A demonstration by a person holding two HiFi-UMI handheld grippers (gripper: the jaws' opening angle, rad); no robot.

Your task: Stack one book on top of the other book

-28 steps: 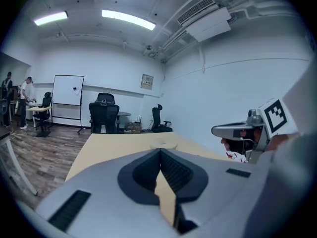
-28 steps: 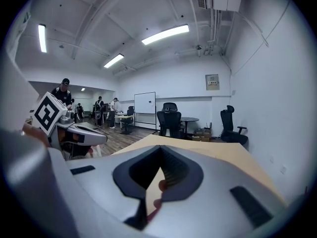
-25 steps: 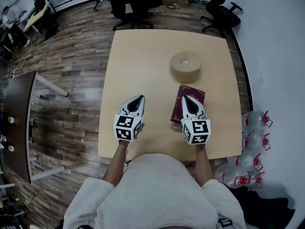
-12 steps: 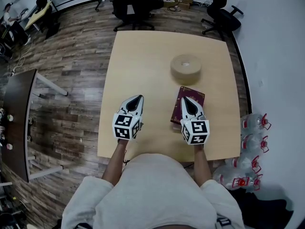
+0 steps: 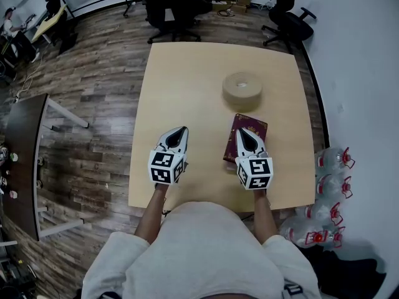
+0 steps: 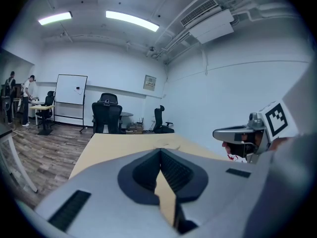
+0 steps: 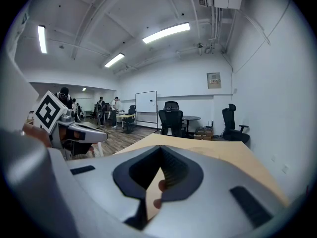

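Note:
A dark red book (image 5: 252,127) lies on the right half of the light wood table (image 5: 181,80); pale page edges show along its left side. I see no second book apart from it. My right gripper (image 5: 244,131) hovers over the book's near part, jaws shut with nothing in them; a reddish patch of the book (image 7: 161,185) shows below the closed jaws in the right gripper view. My left gripper (image 5: 182,130) is shut and empty over bare table, left of the book. Each gripper view shows the other gripper beside it.
A beige roll of tape (image 5: 242,86) lies flat on the table just beyond the book. Several water bottles (image 5: 331,185) stand on the floor at the table's right. Office chairs (image 5: 171,5) are behind the far edge, and a dark desk (image 5: 22,161) stands at the left.

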